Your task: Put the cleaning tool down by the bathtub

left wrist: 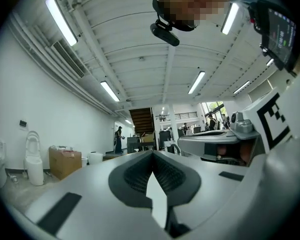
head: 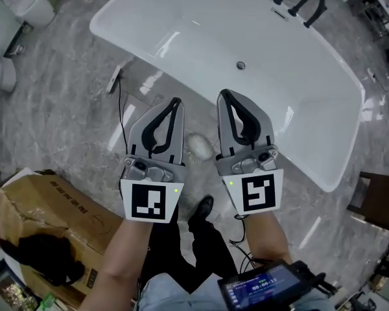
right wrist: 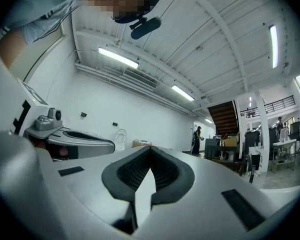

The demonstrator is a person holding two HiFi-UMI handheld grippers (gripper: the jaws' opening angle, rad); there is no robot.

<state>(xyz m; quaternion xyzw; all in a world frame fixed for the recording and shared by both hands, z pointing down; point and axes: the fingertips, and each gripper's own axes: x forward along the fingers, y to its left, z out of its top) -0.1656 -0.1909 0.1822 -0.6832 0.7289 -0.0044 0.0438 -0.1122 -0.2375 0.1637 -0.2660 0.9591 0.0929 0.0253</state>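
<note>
Lying on the floor [head: 65, 109] just beside the bathtub [head: 133, 44] – a pale, blurred lump [head: 198, 145], possibly the cleaning tool | left gripper [head: 176, 100] and right gripper [head: 224, 94] – both clamped shut, empty | lump below and between them, neither nearer

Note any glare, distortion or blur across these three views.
Head view: sharp; ceiling-light glare streaks the glossy grey marble floor and the white freestanding bathtub. Left gripper view: heavy fisheye bending, dark corners, blown-out ceiling strip lights. Right gripper view: same fisheye and vignette, with similarly bright ceiling strip lights.
</note>
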